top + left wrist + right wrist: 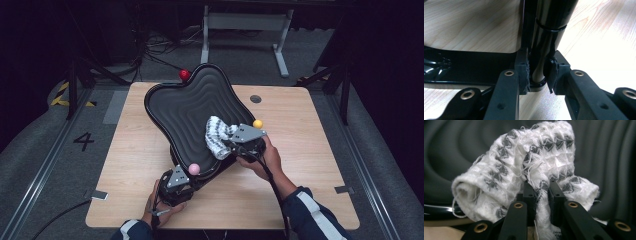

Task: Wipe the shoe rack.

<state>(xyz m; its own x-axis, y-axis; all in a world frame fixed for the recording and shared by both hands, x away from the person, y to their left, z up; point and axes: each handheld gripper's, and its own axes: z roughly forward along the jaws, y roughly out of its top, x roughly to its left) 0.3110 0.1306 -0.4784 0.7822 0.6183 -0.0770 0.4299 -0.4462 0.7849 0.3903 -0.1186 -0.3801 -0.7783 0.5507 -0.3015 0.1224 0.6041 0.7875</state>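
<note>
Tilting a black ribbed tray (185, 107) up off the wooden table (300, 165) while a cloth is pressed to its face.
Left gripper (176, 186) has its jaws closed on the tray's glossy, slippery-looking leg (544, 37); right gripper (235, 142) pinches the soft, limp patterned cloth (524, 170) at a fold, best held bunched.
</note>
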